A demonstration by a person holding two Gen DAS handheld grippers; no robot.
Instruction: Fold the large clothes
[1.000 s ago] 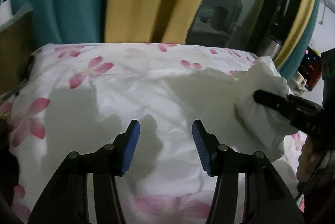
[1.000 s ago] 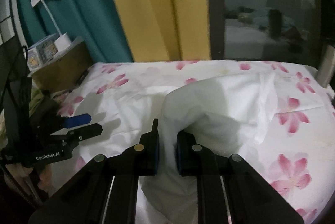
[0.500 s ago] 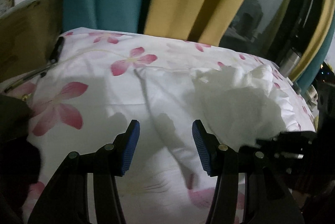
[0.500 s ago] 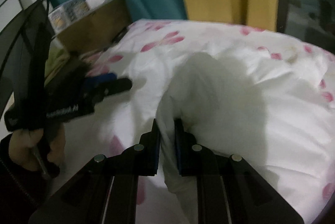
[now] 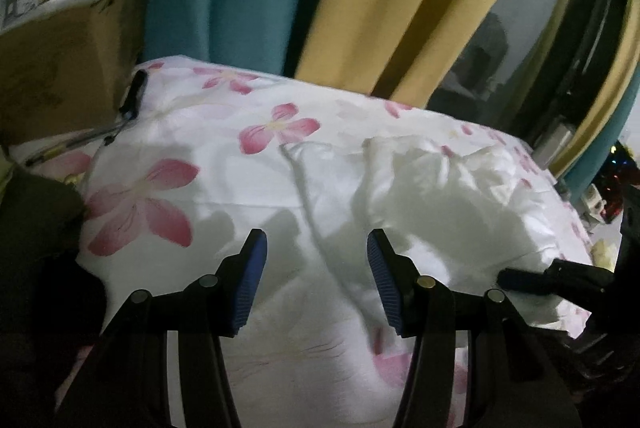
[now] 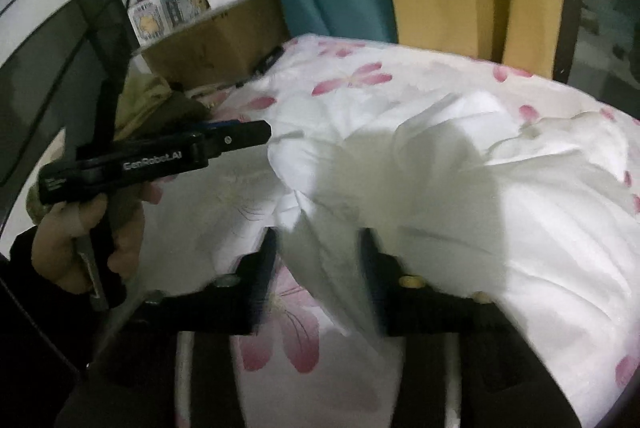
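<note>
A bed [image 5: 168,260] covered in white fabric printed with pink flowers fills the lower part of both wrist views. A crumpled white garment [image 5: 452,204] lies bunched on it, heaped toward the right in the left wrist view, with one fold trailing toward the near edge. At the bed's far left corner a slim black object [image 5: 135,93] rests on the cover, beside a brown cardboard box [image 5: 60,68]. Dark olive cloth [image 6: 160,104] is piled against the bed's left side.
</note>
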